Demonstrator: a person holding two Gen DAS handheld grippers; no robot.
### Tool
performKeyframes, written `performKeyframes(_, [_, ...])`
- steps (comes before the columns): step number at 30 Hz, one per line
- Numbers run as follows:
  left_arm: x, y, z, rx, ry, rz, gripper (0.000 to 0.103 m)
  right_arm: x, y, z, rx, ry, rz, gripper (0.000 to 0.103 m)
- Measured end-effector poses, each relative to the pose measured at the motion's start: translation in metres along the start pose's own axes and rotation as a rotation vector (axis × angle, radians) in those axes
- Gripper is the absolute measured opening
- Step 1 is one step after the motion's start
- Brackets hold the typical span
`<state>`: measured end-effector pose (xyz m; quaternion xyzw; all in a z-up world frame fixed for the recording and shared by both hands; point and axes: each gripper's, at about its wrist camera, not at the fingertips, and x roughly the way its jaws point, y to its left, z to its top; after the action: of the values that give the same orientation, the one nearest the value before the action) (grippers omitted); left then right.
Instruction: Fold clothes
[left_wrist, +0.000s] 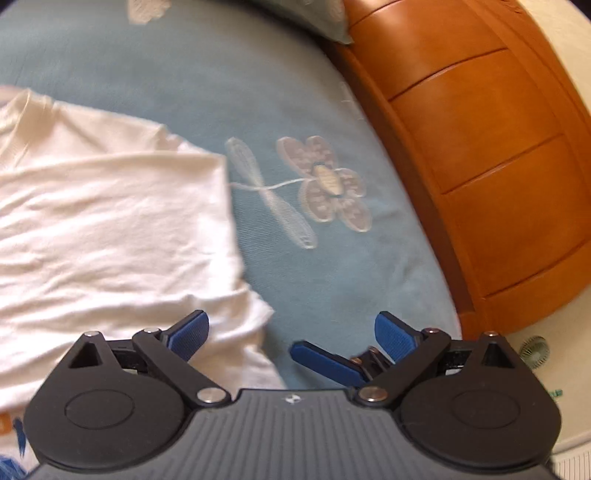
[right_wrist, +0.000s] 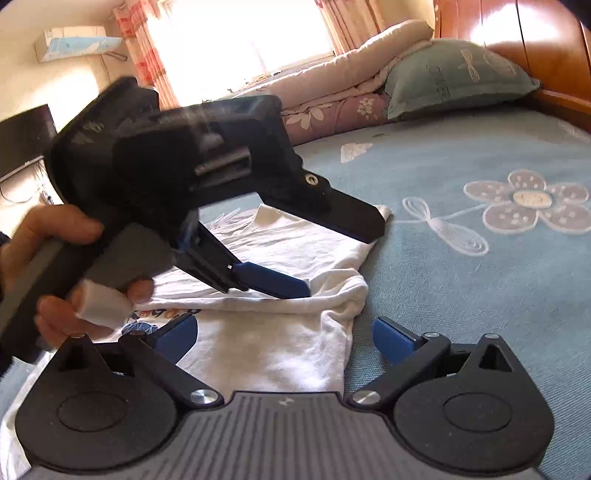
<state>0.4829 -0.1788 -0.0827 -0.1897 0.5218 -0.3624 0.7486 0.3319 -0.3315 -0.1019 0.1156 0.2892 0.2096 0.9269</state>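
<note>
Garment: white cotton T-shirt (left_wrist: 110, 221) with a printed front is lying partly folded on the blue flower-embroidered bedspread (left_wrist: 325, 92); its collar end is lying up and away from you, hem end toward you, so the long axis is running near to far.
Left tool: your left gripper (left_wrist: 291, 341) is hovering with blue-padded jaws spread wide, holding nothing.
Left relation: the shirt's side edge is lying just under and left of this gripper; its left pad is sitting over cloth, its right pad over bare bedspread.
Fold edge: in the right wrist view a rolled sleeve-side ridge is running crosswise, left to right, just beyond the other tool.
Right tool: your right gripper (right_wrist: 284, 334) is also gaping wide and empty, straddling the near flap of shirt.
Nearer hand: judging by this, the left gripper is lying closer to the ridge, its blue finger almost touching it.
Right of scene: orange wooden bed frame (left_wrist: 498, 166) is bordering the bedspread, well apart from the shirt.
</note>
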Motion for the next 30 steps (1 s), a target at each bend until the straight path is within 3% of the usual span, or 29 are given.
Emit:
performKeyframes(2, [-0.023,-0.013,0.001,0.044,-0.051,0.019,0.096,-0.005,0.004,0.003,-0.014,-0.015,-0.006,0.103])
performKeyframes(5, [-0.056,-0.018,0.001,0.095,-0.115,0.134,0.097,-0.008,0.006,0.007,-0.008,-0.032,-0.009,0.103])
performKeyframes(11, [-0.052,0.027,-0.019,0.048,-0.135,0.301,0.097,-0.016,0.016,0.012,-0.020,-0.050,-0.013,0.103])
performKeyframes(14, [-0.052,0.046,-0.042,0.001,-0.150,0.303,0.096,-0.022,0.021,0.013,-0.042,-0.057,-0.026,0.103])
performKeyframes(18, [-0.074,0.035,-0.058,-0.017,-0.066,0.236,0.097,-0.027,0.019,0.017,-0.038,-0.062,-0.042,0.103])
performKeyframes(30, [-0.218,-0.008,-0.103,-0.048,-0.274,0.353,0.097,-0.040,0.036,0.027,-0.042,-0.070,-0.026,0.103])
